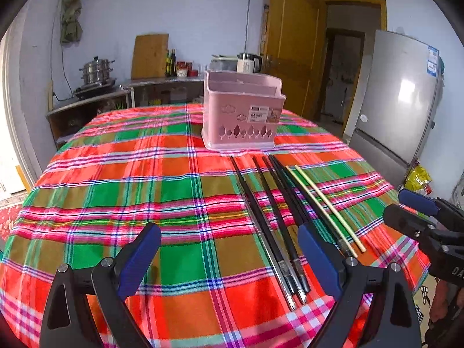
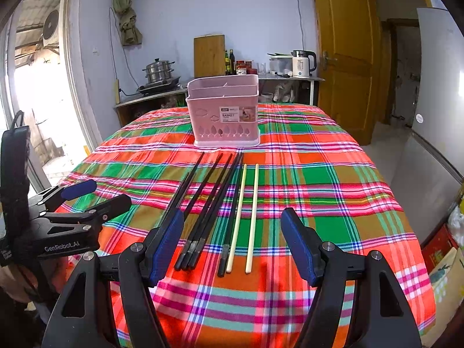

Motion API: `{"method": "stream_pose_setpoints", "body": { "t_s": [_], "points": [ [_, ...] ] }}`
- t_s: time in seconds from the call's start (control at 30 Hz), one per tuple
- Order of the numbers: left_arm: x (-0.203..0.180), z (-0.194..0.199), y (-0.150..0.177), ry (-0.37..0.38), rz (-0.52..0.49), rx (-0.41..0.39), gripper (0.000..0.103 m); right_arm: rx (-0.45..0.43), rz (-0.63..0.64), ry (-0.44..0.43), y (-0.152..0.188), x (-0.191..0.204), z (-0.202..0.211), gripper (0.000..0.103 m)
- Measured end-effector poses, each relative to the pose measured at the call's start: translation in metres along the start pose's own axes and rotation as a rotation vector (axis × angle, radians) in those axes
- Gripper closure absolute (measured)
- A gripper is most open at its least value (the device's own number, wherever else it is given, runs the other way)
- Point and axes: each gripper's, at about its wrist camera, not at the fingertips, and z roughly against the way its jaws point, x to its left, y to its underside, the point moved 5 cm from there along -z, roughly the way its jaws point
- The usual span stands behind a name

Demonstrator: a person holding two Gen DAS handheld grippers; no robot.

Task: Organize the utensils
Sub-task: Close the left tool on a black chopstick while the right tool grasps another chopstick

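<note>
A pink plastic utensil basket (image 1: 240, 113) (image 2: 223, 110) stands upright at the far middle of the plaid-covered table (image 1: 130, 174) (image 2: 319, 188). In front of it, several black chopsticks (image 1: 271, 211) (image 2: 214, 203) lie roughly parallel, pointing toward the basket. Two cream chopsticks (image 1: 329, 207) (image 2: 252, 217) lie just right of them. My left gripper (image 1: 227, 229) (image 2: 111, 192) hovers open above the near table, left of the chopsticks' handle ends. My right gripper (image 2: 232, 213) (image 1: 394, 203) is open too, with the chopsticks' near ends showing between its fingers and nothing held.
A silver fridge (image 1: 400, 101) stands right of the table beside a yellow door (image 2: 345, 58). Behind the table, a counter holds a steel steamer pot (image 2: 159, 71), a kettle (image 2: 301, 63) and bottles. Boxes (image 2: 438, 249) sit on the floor at the table's right.
</note>
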Motion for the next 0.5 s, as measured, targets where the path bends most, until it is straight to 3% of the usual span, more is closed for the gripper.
{"method": "stream_pose_setpoints", "body": {
  "t_s": [0.23, 0.3, 0.5],
  "points": [
    [0.012, -0.044, -0.005, -0.028, 0.02, 0.12, 0.025, 0.036, -0.003, -0.011, -0.008, -0.008, -0.022, 0.033],
    [0.016, -0.056, -0.006, -0.015, 0.045, 0.158, 0.032, 0.048, -0.003, -0.019, -0.012, -0.008, -0.03, 0.037],
    [0.017, -0.075, -0.018, 0.032, 0.086, 0.192, 0.035, 0.092, 0.001, -0.037, -0.02, -0.01, -0.057, 0.052]
  ]
}}
